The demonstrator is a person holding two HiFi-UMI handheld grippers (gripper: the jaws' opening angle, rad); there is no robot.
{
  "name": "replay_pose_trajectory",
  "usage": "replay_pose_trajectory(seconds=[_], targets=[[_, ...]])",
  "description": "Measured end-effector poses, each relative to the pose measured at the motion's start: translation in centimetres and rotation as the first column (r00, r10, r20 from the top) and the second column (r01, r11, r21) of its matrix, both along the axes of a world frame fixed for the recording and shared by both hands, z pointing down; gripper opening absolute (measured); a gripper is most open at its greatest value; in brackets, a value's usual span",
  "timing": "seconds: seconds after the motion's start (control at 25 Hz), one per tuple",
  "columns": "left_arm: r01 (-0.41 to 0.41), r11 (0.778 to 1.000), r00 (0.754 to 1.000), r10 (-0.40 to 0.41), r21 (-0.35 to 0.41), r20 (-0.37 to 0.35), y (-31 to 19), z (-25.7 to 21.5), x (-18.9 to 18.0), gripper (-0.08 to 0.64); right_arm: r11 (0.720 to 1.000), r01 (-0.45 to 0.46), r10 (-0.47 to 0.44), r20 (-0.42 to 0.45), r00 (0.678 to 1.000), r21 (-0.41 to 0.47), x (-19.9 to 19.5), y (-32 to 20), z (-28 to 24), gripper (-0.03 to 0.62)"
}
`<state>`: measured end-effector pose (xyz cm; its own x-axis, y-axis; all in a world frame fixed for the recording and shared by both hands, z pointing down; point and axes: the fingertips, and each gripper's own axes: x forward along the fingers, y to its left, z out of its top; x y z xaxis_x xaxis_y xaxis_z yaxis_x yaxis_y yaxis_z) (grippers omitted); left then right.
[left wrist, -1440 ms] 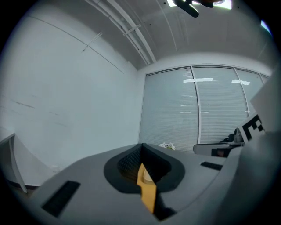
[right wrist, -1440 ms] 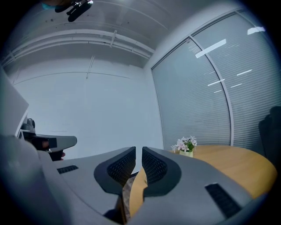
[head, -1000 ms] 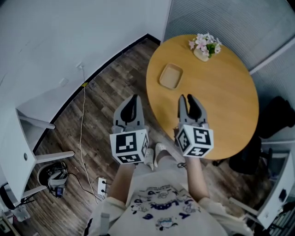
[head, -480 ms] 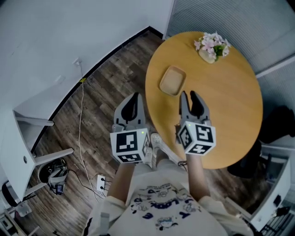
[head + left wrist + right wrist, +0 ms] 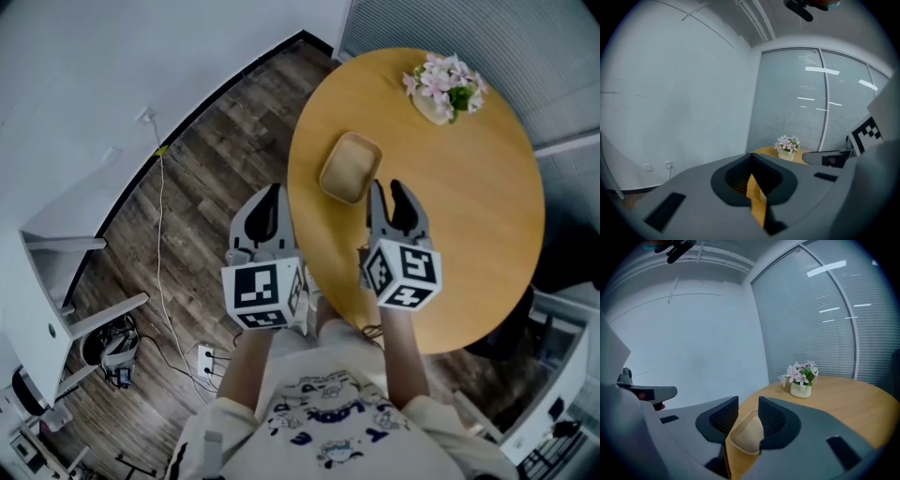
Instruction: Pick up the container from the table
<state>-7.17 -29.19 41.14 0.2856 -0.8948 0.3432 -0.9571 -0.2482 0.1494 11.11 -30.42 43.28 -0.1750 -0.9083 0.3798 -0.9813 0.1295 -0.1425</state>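
left tongs (image 5: 270,193): pressed together.
right tongs (image 5: 386,189): opening, just short of the container (image 5: 350,168).
container: shallow tan dish, bare inside, on the counter (image 5: 469,206), left side.
pot (image 5: 433,108): pink flowers, far side.

This looks like an office meeting corner, with a blind-covered glass partition (image 5: 820,319), plain white walls (image 5: 112,56), a wood-plank floor (image 5: 211,178), a round wooden surface (image 5: 459,197) bearing potted flowers (image 5: 448,82), and a power strip (image 5: 206,360).

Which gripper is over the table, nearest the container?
The right gripper: over the table, jaws opening and empty, container just ahead. The left gripper hangs over the floor.
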Motion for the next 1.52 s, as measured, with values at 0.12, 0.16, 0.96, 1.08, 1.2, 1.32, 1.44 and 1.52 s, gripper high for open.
replay_pose_trajectory(seconds=[0.12, 0.16, 0.96, 1.08, 1.2, 1.32, 1.44, 1.52], targets=[[0.003, 1.000, 1.000, -0.003, -0.031, 0.003, -1.0, 1.5, 0.4, 0.002, 0.999, -0.004, 0.004, -0.001, 1.000, -0.037, 0.5, -1.0, 1.8, 0.114], [0.003, 0.999, 1.000, -0.003, -0.040, 0.004, -1.4, 2.0, 0.5, 0.003, 0.999, -0.005, 0.005, -0.001, 1.000, -0.049, 0.7, -1.3, 2.4, 0.114], [-0.005, 0.974, 0.999, 0.012, -0.226, 0.032, -4.3, 12.7, 3.2, 0.003, 0.953, -0.069, 0.071, -0.003, 0.997, -0.296, 3.7, -4.1, 14.6, 0.114], [-0.007, 0.972, 0.999, 0.015, -0.233, 0.030, -4.6, 13.4, 3.7, 0.003, 0.945, -0.067, 0.070, -0.001, 0.998, -0.320, 3.7, -4.1, 15.8, 0.114], [-0.012, 0.970, 0.999, 0.020, -0.244, 0.030, -4.8, 14.2, 4.0, 0.002, 0.939, -0.063, 0.069, 0.006, 0.998, -0.338, 3.5, -4.2, 16.7, 0.114], [-0.014, 0.967, 0.999, 0.023, -0.255, 0.031, -4.9, 14.8, 4.1, 0.002, 0.934, -0.060, 0.070, 0.016, 0.997, -0.352, 3.3, -4.2, 17.5, 0.114], [-0.014, 0.964, 0.999, 0.024, -0.264, 0.034, -4.8, 15.3, 4.0, 0.002, 0.931, -0.062, 0.076, 0.025, 0.997, -0.359, 3.1, -4.4, 18.1, 0.112], [-0.013, 0.963, 0.999, 0.023, -0.270, 0.036, -4.8, 15.7, 4.0, 0.002, 0.930, -0.063, 0.079, 0.028, 0.997, -0.363, 3.1, -4.5, 18.4, 0.112]])
